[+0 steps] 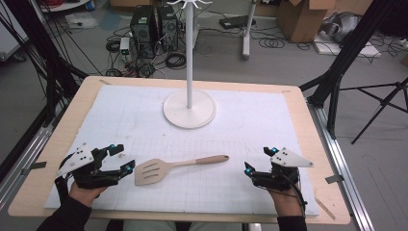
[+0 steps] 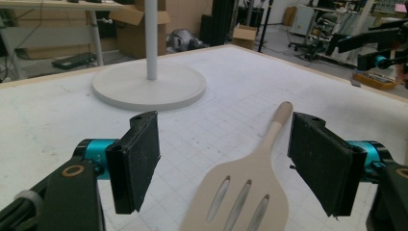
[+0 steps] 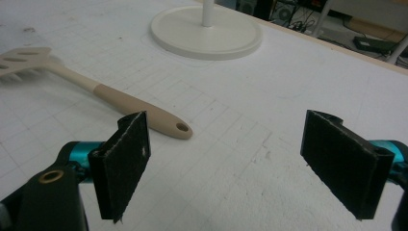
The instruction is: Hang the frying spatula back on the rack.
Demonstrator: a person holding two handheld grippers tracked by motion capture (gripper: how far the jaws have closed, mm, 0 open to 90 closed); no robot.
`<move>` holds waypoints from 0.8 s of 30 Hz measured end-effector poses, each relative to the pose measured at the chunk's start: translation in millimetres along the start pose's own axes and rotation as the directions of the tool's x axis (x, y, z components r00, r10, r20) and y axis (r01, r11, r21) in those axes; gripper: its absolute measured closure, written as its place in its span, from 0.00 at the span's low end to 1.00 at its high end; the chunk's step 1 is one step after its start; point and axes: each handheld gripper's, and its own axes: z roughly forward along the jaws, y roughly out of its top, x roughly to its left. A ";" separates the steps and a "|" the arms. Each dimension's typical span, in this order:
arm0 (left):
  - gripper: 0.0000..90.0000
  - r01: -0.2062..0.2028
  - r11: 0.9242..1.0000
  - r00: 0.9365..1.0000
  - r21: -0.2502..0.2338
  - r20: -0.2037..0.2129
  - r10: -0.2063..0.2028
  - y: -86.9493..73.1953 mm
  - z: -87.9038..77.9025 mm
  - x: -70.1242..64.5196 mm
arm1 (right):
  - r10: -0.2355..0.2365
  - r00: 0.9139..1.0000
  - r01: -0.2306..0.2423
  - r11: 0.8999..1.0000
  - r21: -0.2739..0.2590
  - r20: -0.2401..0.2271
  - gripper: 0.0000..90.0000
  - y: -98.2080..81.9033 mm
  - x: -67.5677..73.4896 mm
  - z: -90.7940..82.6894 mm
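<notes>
A beige slotted spatula (image 1: 163, 168) lies flat on the white mat, blade to the left and wooden-toned handle pointing right. My left gripper (image 1: 122, 159) sits just left of the blade, open, its jaws wide apart. In the left gripper view the spatula (image 2: 243, 190) blade lies on the mat between and below the pads, apart from both. My right gripper (image 1: 260, 160) rests open at the front right, a short way right of the handle end. In the right gripper view the spatula (image 3: 120, 101) lies ahead to the left, and nothing is between the jaws.
A white stand with a round base (image 1: 189, 109) and upright pole rises at the back middle of the mat. The wooden table edge (image 1: 48, 144) frames the mat. Computers, cables, boxes and tripod legs fill the floor beyond the table.
</notes>
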 end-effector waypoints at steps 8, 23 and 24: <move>0.28 -0.055 0.993 0.996 0.105 0.081 0.047 10.4 25.9 -19.9 | -0.012 1.000 0.012 1.000 0.012 0.004 0.18 -1.8 0.8 -3.0; 0.39 -0.192 0.914 0.966 0.358 0.233 0.112 24.1 104.8 -32.6 | -0.034 0.999 0.035 0.999 0.027 -0.032 0.19 -0.4 6.2 4.2; 0.40 -0.196 0.909 0.965 0.367 0.238 0.111 23.9 108.5 -33.5 | -0.034 0.999 0.035 0.999 0.026 -0.030 0.19 -0.5 5.3 3.5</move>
